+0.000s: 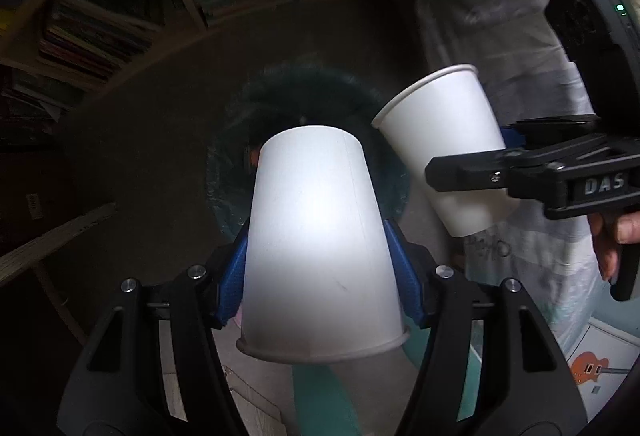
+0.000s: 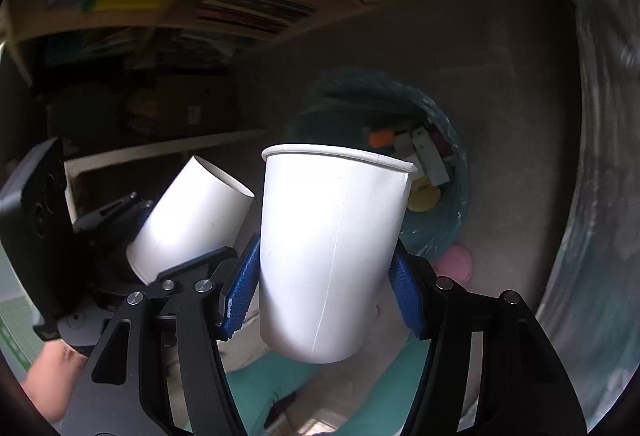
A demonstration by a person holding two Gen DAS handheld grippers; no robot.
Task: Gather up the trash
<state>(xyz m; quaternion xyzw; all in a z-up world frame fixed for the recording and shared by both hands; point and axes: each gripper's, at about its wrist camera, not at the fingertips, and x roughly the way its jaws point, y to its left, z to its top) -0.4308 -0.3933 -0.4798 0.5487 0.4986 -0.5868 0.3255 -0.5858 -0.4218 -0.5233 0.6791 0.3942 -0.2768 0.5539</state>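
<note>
My left gripper (image 1: 320,272) is clamped on a white paper cup (image 1: 316,236), rim toward me, blue pads squeezing its sidewalls mid-height. These cups look feather-light and crushable (thin paper, so I'd guess gentle side pressure beats pinching the rim). My right gripper (image 2: 324,288) grips a second cup (image 2: 332,252) the same way, mouth facing away. Both wrists angle steeply downward, cups poised over the teal-lined trash bin (image 2: 456,195) beyond my fingertips.
</note>
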